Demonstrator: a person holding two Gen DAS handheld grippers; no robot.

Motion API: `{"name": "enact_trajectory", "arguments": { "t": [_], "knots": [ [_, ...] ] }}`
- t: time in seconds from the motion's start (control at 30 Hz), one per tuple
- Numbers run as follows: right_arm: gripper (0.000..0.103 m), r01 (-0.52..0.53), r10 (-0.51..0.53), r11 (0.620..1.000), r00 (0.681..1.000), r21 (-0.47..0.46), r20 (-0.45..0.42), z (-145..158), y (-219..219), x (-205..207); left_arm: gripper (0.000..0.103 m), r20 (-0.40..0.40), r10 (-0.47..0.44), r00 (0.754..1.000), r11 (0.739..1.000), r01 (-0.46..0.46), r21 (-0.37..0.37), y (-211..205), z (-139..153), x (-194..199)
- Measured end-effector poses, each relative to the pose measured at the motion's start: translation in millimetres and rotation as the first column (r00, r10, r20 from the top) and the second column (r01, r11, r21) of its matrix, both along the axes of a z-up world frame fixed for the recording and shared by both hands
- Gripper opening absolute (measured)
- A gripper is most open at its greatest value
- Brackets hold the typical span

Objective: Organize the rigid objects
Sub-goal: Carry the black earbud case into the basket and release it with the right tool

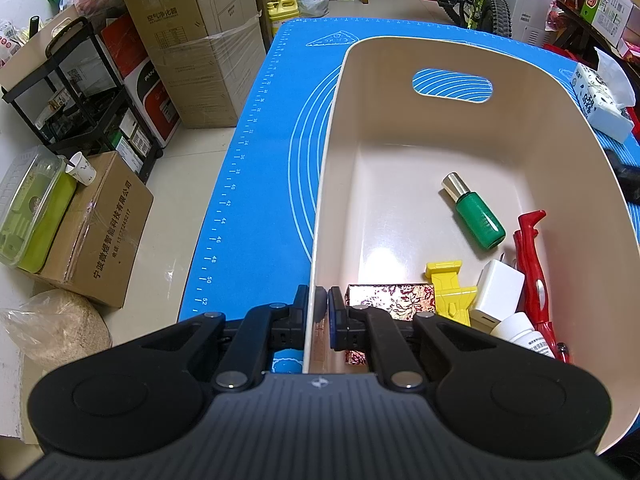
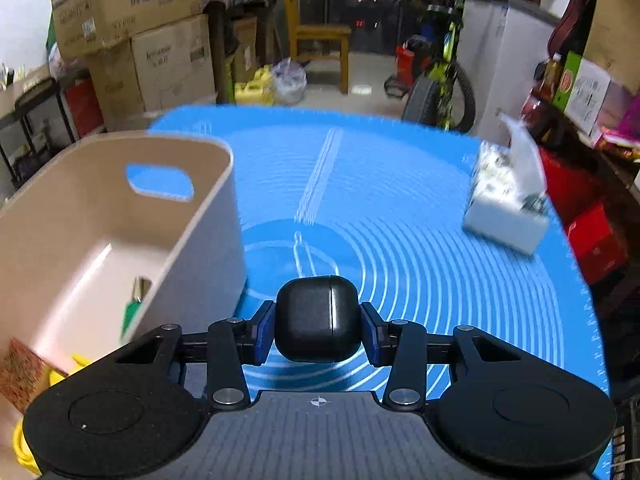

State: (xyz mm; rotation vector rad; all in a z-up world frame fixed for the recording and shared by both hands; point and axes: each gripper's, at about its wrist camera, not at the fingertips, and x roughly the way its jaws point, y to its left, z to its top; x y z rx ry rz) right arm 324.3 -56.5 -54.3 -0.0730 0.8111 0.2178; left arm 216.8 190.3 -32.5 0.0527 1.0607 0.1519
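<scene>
Where the blue mat (image 1: 256,168) covers the table, its edge carries a printed ruler with numbers such as 40, 44, 48 and 52. On it stands the beige bin (image 1: 400,64), whose near wall the left gripper (image 1: 318,310) pinches, jaws nearly together. Inside lie a red-and-gold patterned box (image 1: 394,294), a red toy (image 1: 534,264), a green bottle (image 1: 478,218), a yellow clip (image 1: 446,286), a white charger (image 1: 500,290) and a small white bottle (image 1: 516,330) with unreadable label text. Right of the bin, the right gripper (image 2: 318,322) clamps a black earbud case (image 2: 316,316) above the mat.
</scene>
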Motion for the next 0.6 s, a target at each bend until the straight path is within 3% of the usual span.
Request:
{"name": "enact_trajectory", "arguments": {
  "t": [0.3,0.6],
  "knots": [
    [0.05,-0.013,-0.004,0.992,0.991,0.123,0.133,54.2,-1.6,-17.4,0.011,0.0,0.001,1.0,1.0,-0.001,0.003,-1.2,-1.5,-0.3],
    [0.05,-0.126,0.098,0.98,0.979,0.154,0.181,74.3,36.5,-39.1,0.011,0.0,0.001,1.0,1.0,-0.001,0.003,-1.6,-1.5,-0.3]
  ]
}}
